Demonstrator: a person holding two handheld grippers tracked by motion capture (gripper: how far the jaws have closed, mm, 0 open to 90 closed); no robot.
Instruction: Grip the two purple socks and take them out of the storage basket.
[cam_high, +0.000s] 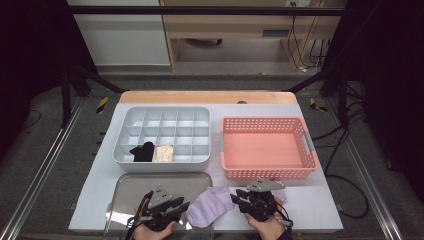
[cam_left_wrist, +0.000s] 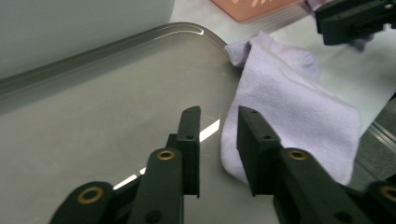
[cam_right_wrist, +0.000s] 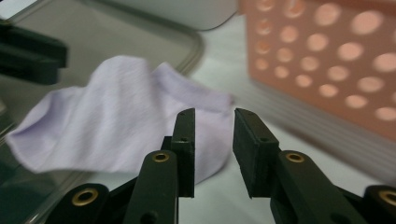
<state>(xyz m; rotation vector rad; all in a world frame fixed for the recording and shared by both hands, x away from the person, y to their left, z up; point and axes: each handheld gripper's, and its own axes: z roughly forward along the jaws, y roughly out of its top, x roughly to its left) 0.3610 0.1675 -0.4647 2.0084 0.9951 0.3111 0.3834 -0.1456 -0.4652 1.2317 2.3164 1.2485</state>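
A lilac sock (cam_high: 210, 206) lies flat across the right rim of a metal tray (cam_high: 150, 187) and onto the white table cover. My left gripper (cam_high: 186, 205) sits over the tray at the sock's left edge, jaws slightly apart and holding nothing. In the left gripper view the sock (cam_left_wrist: 289, 107) lies just right of the left gripper (cam_left_wrist: 218, 119). My right gripper (cam_high: 234, 198) comes in from the sock's right end, open by a narrow gap. In the right gripper view the sock (cam_right_wrist: 116, 107) shows beyond and between the jaws of the right gripper (cam_right_wrist: 214, 119), with no grip on it.
Behind the metal tray stands a white divided organiser (cam_high: 125, 156) with a black sock (cam_high: 142, 151) and a cream sock (cam_high: 163, 153) in its front row. A pink perforated basket (cam_high: 267, 172) stands at the right, close behind my right gripper. The table's front edge is just under the hands.
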